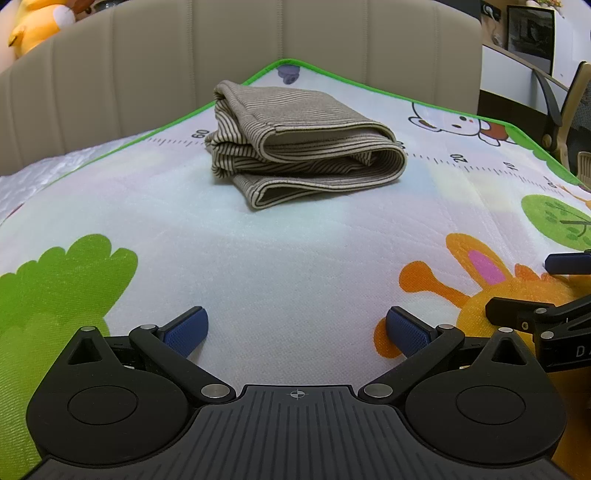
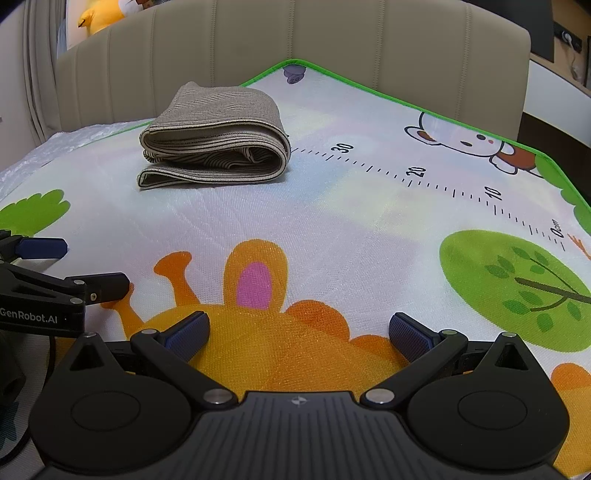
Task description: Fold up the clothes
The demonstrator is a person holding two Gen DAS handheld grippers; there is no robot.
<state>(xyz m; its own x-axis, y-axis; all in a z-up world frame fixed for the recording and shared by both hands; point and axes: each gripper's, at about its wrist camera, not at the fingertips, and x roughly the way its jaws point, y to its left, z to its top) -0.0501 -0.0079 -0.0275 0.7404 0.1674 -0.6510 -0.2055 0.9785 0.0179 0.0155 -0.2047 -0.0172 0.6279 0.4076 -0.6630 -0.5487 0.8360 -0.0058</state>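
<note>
A beige garment with thin dark stripes (image 1: 295,144) lies folded in a compact stack on the cartoon play mat (image 1: 295,251), near its far edge. In the right wrist view the garment (image 2: 214,142) sits far left. My left gripper (image 1: 295,328) is open and empty, low over the mat, well short of the garment. My right gripper (image 2: 297,332) is open and empty, over the orange rabbit print. Each gripper shows at the edge of the other's view: the right gripper (image 1: 546,291) and the left gripper (image 2: 70,269).
A beige padded headboard (image 1: 221,48) rises behind the mat. A yellow plush toy (image 1: 37,26) sits at the top left. A desk with a monitor (image 1: 532,37) and a chair (image 1: 569,110) stand at the right. White bedding (image 1: 33,184) lies left of the mat.
</note>
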